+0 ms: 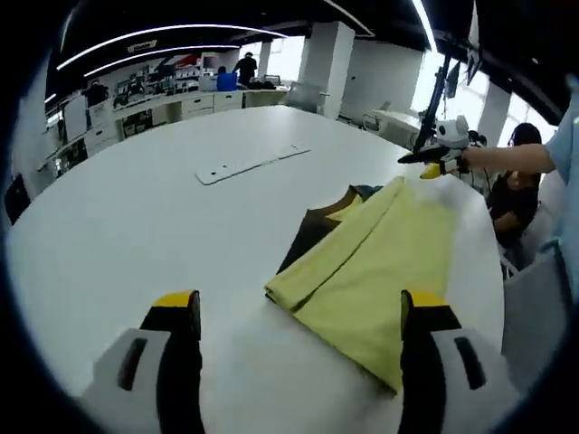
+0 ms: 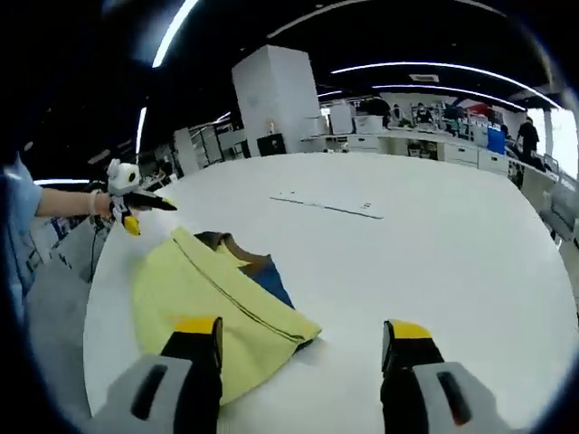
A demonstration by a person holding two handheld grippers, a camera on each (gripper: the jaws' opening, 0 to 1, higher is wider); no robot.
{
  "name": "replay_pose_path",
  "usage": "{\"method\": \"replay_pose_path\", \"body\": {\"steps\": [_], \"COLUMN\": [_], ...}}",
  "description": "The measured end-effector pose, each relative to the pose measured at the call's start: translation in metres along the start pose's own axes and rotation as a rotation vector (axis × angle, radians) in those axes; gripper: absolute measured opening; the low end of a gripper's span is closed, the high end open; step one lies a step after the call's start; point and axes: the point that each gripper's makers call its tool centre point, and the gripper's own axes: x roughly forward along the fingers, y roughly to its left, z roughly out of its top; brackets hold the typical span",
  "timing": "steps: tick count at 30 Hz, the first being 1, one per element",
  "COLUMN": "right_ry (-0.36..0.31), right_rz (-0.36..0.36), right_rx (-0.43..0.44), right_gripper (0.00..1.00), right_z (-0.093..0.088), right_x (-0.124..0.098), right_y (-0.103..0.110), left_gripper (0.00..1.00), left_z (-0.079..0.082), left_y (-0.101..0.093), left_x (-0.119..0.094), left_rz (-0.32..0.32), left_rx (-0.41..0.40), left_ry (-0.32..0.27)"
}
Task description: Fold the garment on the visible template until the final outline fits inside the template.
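On the white round table (image 1: 136,217), the folded yellow garment (image 1: 380,271) lay lengthwise ahead, nearer the left gripper (image 1: 298,312); both it and the right gripper (image 2: 303,334) were held wide open, empty.

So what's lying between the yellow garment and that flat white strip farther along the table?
Nothing: in both views, bare white table separates the yellow garment from the white strip.

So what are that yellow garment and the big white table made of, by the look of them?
The yellow garment looks like soft knit fabric, probably cotton: matte, and it drapes and folds in limp layers. The dark template beneath it shows too little to tell. The white table seems a hard, smooth laminate or painted board, judging by its even surface with faint sheen.
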Motion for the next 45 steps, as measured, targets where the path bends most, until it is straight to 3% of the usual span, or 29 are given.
{"method": "replay_pose_path", "body": {"steps": [2, 6, 7, 13, 17, 21, 23, 25, 28, 33, 35, 38, 45], "right_ry": [0.004, 0.036, 0.045, 0.095, 0.139, 0.148, 0.182, 0.189, 0.217, 0.226, 0.226, 0.222, 0.246], "right_rz": [0.027, 0.027, 0.034, 0.032, 0.01, 0.009, -0.002, 0.001, 0.012, 0.025, 0.028, 0.046, 0.068], "right_rx": [-0.031, -0.151, -0.145, -0.249, -0.344, -0.361, -0.442, -0.471, -0.488, -0.519, -0.553, -0.589, -0.698], "right_gripper": [0.69, 0.59, 0.57, 0.43, 0.32, 0.28, 0.24, 0.23, 0.22, 0.19, 0.17, 0.18, 0.18], "right_z": [0.003, 0.004, 0.003, -0.001, -0.005, -0.007, -0.01, -0.012, -0.016, -0.017, -0.016, -0.014, -0.017], "right_x": [0.002, 0.003, 0.004, 0.003, 0.004, 0.008, 0.009, 0.011, 0.013, 0.015, 0.016, 0.017, 0.023], "right_y": [0.006, 0.006, 0.007, 0.004, -0.002, -0.003, -0.006, -0.003, -0.002, 0.002, 0.004, 0.009, 0.012], "left_gripper": [0.85, 0.78, 0.75, 0.68, 0.51, 0.46, 0.39, 0.34, 0.32, 0.23, 0.22, 0.21, 0.18], "left_z": [0.001, 0.0, -0.001, -0.003, -0.003, -0.003, -0.005, -0.005, -0.005, -0.01, -0.012, -0.017, -0.013], "left_y": [-0.001, -0.001, 0.0, 0.001, 0.001, 0.001, 0.001, 0.002, -0.001, -0.002, -0.001, 0.003, -0.001], "left_x": [0.001, 0.004, 0.005, 0.012, 0.016, 0.022, 0.024, 0.026, 0.028, 0.031, 0.033, 0.035, 0.043], "left_rz": [-0.005, 0.007, 0.013, -0.002, 0.003, 0.005, -0.003, 0.003, -0.012, -0.02, -0.015, -0.002, 0.009], "left_rx": [0.064, 0.182, 0.204, 0.259, 0.33, 0.342, 0.376, 0.448, 0.435, 0.537, 0.54, 0.611, 0.715], "left_ry": [0.01, 0.048, 0.06, 0.081, 0.093, 0.098, 0.112, 0.122, 0.127, 0.165, 0.181, 0.217, 0.227]}}
